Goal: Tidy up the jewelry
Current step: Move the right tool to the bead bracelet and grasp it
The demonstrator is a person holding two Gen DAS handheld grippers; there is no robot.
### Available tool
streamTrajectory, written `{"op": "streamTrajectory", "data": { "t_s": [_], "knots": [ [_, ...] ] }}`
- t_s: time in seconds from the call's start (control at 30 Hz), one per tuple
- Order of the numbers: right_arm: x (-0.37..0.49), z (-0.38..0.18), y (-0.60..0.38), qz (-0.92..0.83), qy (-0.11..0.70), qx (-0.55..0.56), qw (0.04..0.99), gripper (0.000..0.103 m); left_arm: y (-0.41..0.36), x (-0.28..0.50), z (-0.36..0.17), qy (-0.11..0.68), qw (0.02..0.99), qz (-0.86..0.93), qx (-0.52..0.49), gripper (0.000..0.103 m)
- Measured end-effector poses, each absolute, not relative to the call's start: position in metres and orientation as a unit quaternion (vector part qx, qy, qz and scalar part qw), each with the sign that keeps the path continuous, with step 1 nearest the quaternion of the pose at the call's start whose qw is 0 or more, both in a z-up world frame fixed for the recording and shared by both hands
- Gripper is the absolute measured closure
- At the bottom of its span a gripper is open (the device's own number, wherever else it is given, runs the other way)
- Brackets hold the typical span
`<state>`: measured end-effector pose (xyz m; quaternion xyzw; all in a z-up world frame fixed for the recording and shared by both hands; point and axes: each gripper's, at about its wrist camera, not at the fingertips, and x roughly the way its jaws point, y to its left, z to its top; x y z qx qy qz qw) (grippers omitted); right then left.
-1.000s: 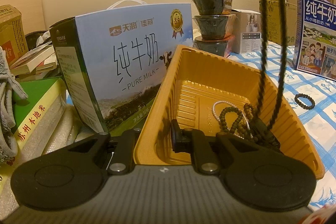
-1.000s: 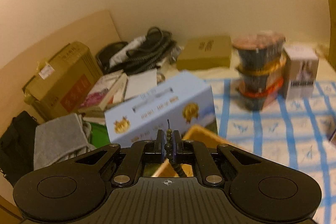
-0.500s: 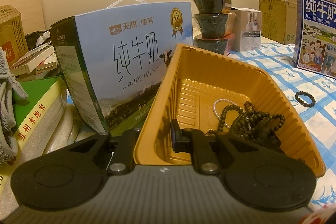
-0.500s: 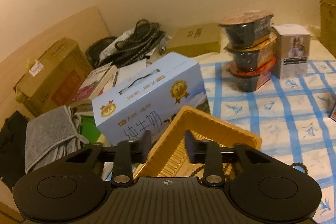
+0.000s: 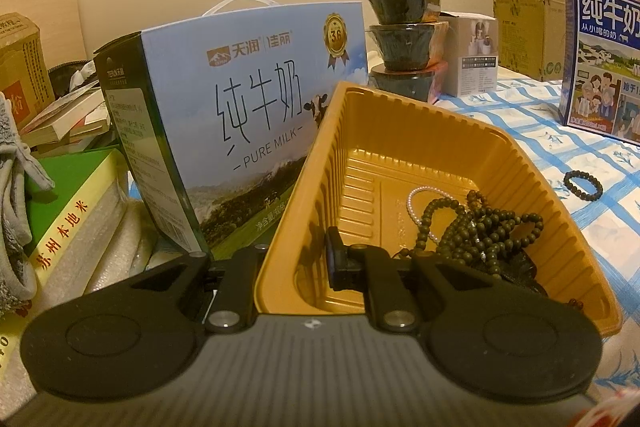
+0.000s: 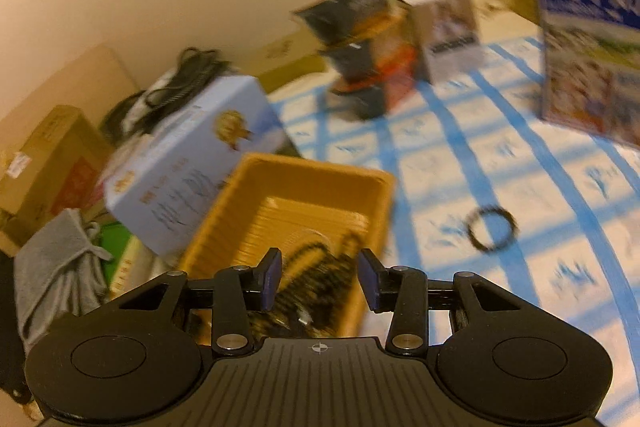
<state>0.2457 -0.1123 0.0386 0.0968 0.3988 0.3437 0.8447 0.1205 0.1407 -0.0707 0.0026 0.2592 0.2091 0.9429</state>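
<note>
Setting: we are at a table under a blue-checked cloth, crowded with boxes.
Tray: an orange plastic tray stands beside a pale blue milk carton box on its left.
Left gripper: our left gripper pinches the tray's near-left wall, one finger outside and one inside, jaws pressed against the plastic.
Right gripper: our right gripper hangs above the tray's near end, jaws spread wide and holding nothing; this view is motion-blurred.
Jewelry already in: a heap of dark beaded necklaces lies on the tray floor, partly over a thin white pearl strand.
Jewelry left out: one dark bead bracelet lies flat on the cloth to the right of the tray, apart from it.
Step in hand: we judge the necklaces are stowed and the bracelet is the next pickup.
Next move calls for: carrying the right gripper across to the bracelet, lowering the open fingers so one straddles the ring of beads, and closing gently, since a flat, thin loop can slide on cloth.
Left hand's job: steadying the tray.
</note>
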Motion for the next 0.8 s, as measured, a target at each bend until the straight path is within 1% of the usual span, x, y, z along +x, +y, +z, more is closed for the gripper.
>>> {"op": "streamTrajectory", "data": {
  "t_s": [0.27, 0.47, 0.8],
  "knots": [
    [0.250, 0.002, -0.156, 0.286, 0.424, 0.099, 0.853, 0.061, 0.141, 0.123, -0.071, 0.262, 0.942, 0.211, 0.008, 0.088],
    [0.261, -0.024, -0.178, 0.256, 0.435, 0.077, 0.860, 0.061, 0.141, 0.124, -0.071, 0.265, 0.941, 0.210, 0.009, 0.088],
    [0.317, -0.070, -0.189, 0.230, 0.424, 0.006, 0.876, 0.061, 0.142, 0.126, -0.070, 0.271, 0.940, 0.205, 0.014, 0.088]
  ]
}}
